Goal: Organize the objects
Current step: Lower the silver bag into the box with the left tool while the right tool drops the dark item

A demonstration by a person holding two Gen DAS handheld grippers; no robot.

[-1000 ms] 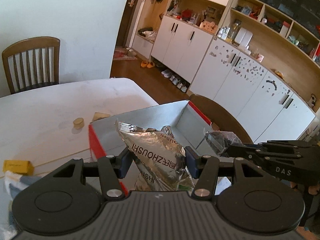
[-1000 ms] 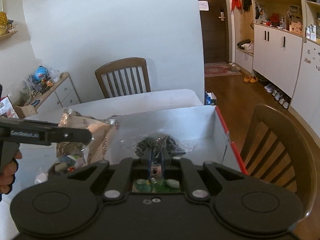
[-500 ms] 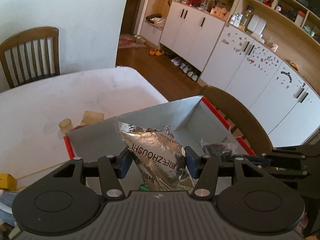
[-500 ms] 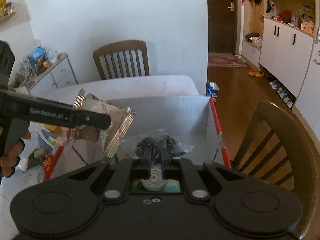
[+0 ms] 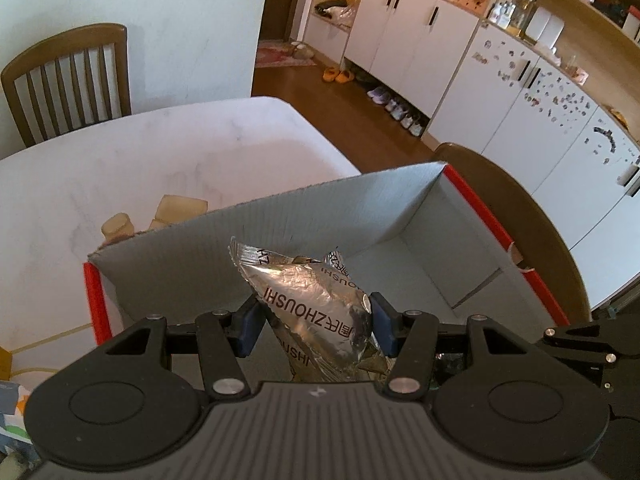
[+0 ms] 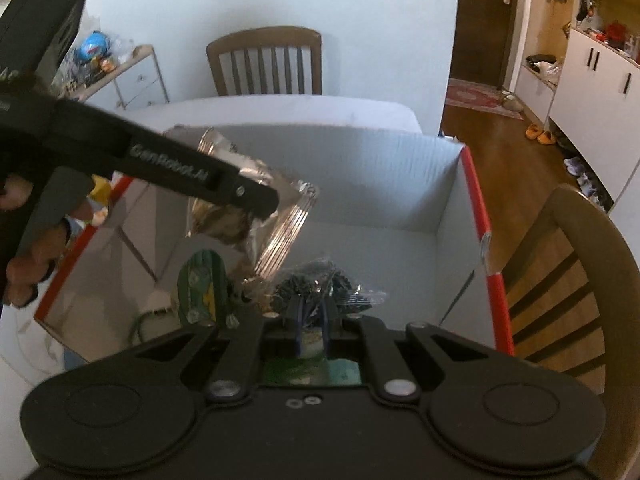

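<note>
My left gripper [image 5: 316, 322] is shut on a silver foil snack bag [image 5: 316, 300] and holds it above the open cardboard box [image 5: 248, 240] with red edges. In the right wrist view the foil bag [image 6: 276, 216] hangs over the box [image 6: 380, 168], pinched by the left gripper's fingers [image 6: 240, 192]. My right gripper [image 6: 312, 314] is shut on a clear plastic bag of dark pieces [image 6: 316, 284], low inside the box. A green packet [image 6: 202, 284] lies in the box beside it.
The box sits on a white table [image 5: 120, 168]. Small tan blocks [image 5: 176, 210] lie behind the box. Wooden chairs stand at the far side [image 6: 266, 62] and at the right [image 6: 580, 280]. White cabinets [image 5: 440, 48] line the far wall.
My left gripper has carried the foil bag rightward and forward over the box interior. My right gripper has stayed shut on the dark-filled bag and lowered a little into the box.
</note>
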